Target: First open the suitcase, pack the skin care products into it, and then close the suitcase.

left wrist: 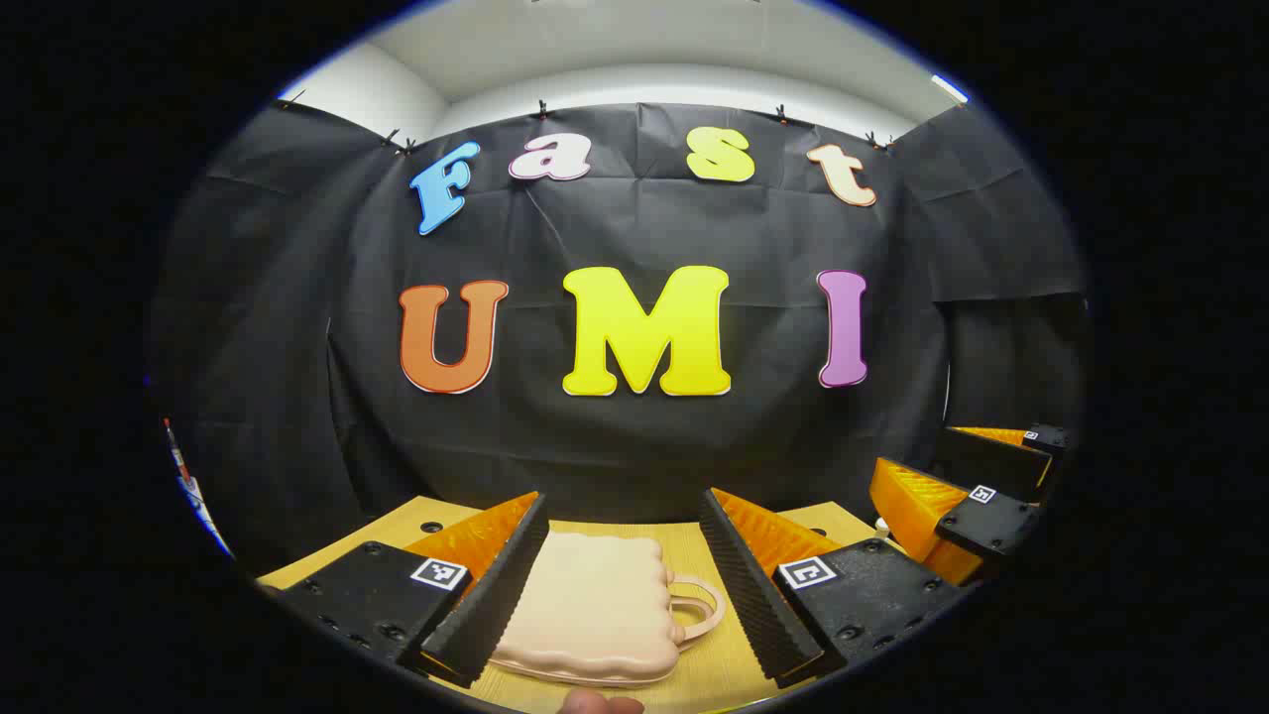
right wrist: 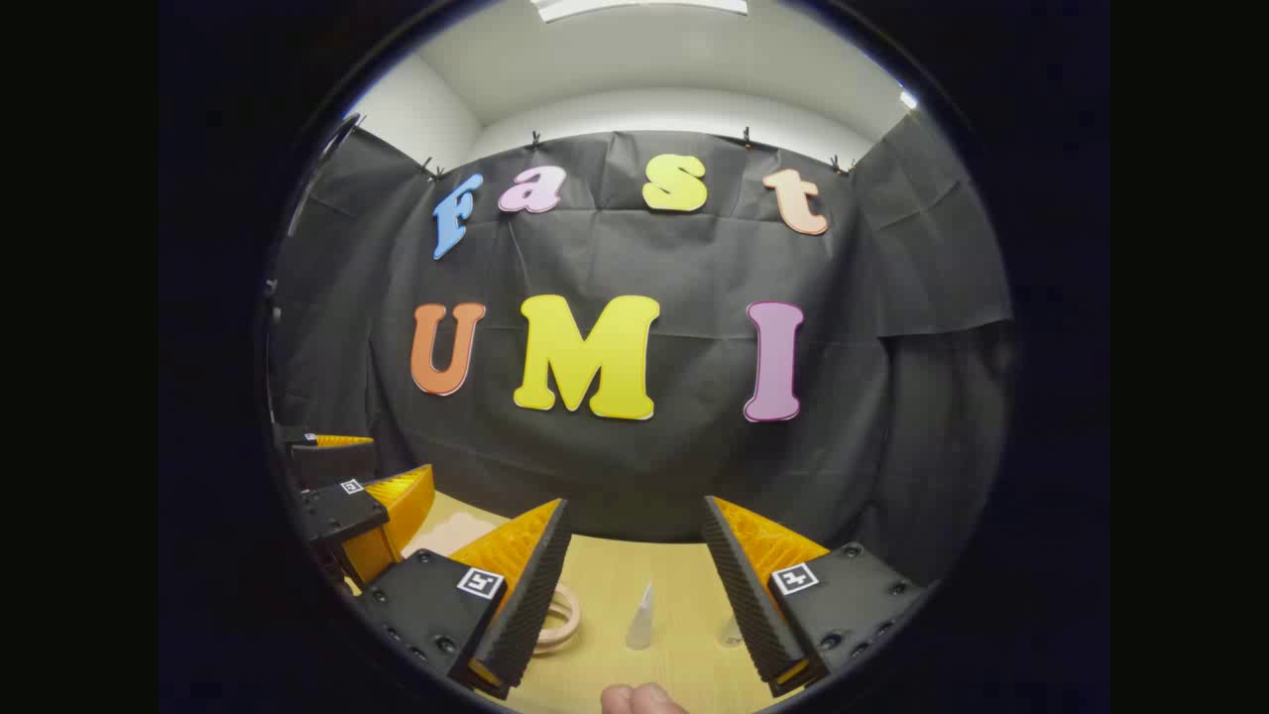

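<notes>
1. Pale pink suitcase [left wrist: 585,615] lay closed on the wooden table [left wrist: 694,540], between my left gripper [left wrist: 625,585] fingers, which stood apart.
2. Right gripper [right wrist: 634,595] was also apart, empty, over a small tube [right wrist: 642,620].
3. Judged the shell stiff, light, smooth; the handle [left wrist: 699,607] looked the best hold.

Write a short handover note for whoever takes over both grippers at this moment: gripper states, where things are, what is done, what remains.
Left gripper: jaws open, held above the closed suitcase on the table.
Right gripper: jaws open, holding nothing; a small clear tube stands on the table ahead of it.
Done: nothing yet, suitcase looks closed.
Left: open the suitcase, pack the skin care products, close it.
</notes>
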Available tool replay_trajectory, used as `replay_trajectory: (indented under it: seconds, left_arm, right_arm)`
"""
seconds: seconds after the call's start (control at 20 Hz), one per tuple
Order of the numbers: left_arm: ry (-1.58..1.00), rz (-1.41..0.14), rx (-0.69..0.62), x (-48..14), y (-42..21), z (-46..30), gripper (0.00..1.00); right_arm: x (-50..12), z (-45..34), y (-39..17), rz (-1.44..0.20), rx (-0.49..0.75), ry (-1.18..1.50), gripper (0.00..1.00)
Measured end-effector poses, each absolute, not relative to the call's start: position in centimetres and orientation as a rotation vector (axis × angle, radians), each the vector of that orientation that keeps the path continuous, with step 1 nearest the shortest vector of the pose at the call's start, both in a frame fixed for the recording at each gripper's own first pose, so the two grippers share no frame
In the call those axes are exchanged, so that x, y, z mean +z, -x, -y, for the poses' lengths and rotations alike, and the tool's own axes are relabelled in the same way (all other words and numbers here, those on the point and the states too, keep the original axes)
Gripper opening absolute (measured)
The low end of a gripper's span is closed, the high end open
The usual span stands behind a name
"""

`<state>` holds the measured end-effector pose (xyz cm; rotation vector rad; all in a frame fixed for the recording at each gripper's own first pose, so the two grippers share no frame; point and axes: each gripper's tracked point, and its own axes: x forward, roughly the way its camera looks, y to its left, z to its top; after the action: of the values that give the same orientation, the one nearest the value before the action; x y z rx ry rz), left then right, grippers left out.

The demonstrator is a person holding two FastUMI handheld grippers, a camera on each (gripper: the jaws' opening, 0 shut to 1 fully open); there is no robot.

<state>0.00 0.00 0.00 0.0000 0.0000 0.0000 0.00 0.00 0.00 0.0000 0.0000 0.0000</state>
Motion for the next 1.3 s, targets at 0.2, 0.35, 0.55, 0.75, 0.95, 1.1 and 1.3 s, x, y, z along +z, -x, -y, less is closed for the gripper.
replay_trajectory:
  seconds: [0.2,0.35,0.55,0.75,0.95,1.1,1.3]
  left_arm:
    - [-0.009,0.009,0.009,0.1,0.0,0.1,0.98]
    - [-0.021,0.02,0.007,0.1,0.1,0.5,0.98]
    - [-0.027,0.007,-0.003,-0.7,0.0,0.8,0.98]
    - [-0.059,-0.041,-0.028,-2.7,-0.5,1.3,0.98]
    - [-0.138,-0.206,-0.145,-9.2,-2.1,3.7,0.99]
    - [-0.237,-0.247,-0.21,-11.4,-2.7,5.4,0.99]
    - [-0.327,-0.377,-0.297,-16.1,-3.5,7.9,1.0]
  right_arm:
    - [0.0,0.7,-0.6,-0.001,-0.007,-0.007,0.8]
    - [-0.6,0.8,-0.8,-0.015,-0.004,0.001,0.79]
    - [-0.9,1.2,-0.8,-0.019,-0.01,0.014,0.77]
    - [-2.4,2.2,-0.8,-0.046,-0.026,0.03,0.79]
    - [-4.8,7.2,-0.3,-0.09,-0.098,0.067,0.79]
    - [-6.4,10.2,0.4,-0.124,-0.157,0.059,0.79]
    - [-8.3,13.4,1.1,-0.166,-0.208,0.037,0.8]
